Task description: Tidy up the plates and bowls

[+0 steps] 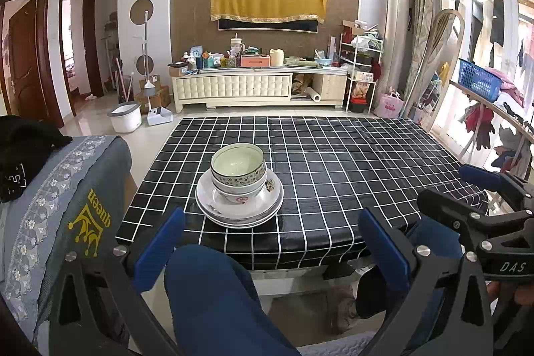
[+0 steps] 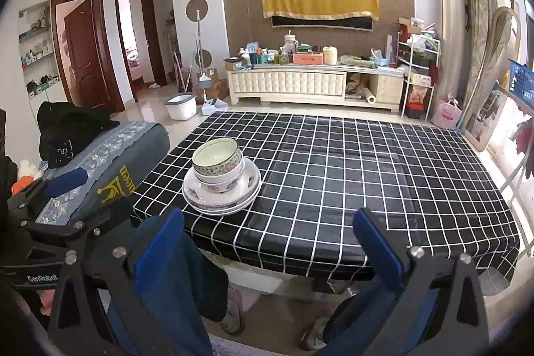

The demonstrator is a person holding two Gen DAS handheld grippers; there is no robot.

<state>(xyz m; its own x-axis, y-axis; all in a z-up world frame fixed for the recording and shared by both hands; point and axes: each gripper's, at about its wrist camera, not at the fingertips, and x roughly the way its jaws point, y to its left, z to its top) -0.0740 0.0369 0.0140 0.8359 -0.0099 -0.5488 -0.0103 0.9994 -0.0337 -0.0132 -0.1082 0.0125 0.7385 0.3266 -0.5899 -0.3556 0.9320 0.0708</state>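
A: Item one, nearest: left gripper (image 1: 270,239), black frame with blue pads, jaws spread wide, nothing between them. It hangs above the person's blue-trousered knee (image 1: 213,292), short of the table edge.

B: Item two: right gripper (image 2: 273,239), same build, also spread and empty, also held back from the table. It shows again at the right edge of the left wrist view.

A: Item three: low table under a black oilcloth with a white grid (image 1: 333,162). Item four, the task's goods: two nested porcelain bowls with patterned bands (image 1: 238,170), seated on a stack of white shallow plates (image 1: 238,206), near the table's front left corner.

B: Judgement: the dishes look already gathered, so the step is either a check or a withdrawal. If the stack must move, I would grip the plates' rim from opposite sides, low and level, since the bowls ride loose on top.

A: Unclear: the plate count. Two rims show, possibly a third. The lower bowl's inside is covered by the upper one.

B: Beyond: a grey embroidered sofa arm (image 1: 66,189) beside the table at left; clutter on the far cabinet is too small to list.
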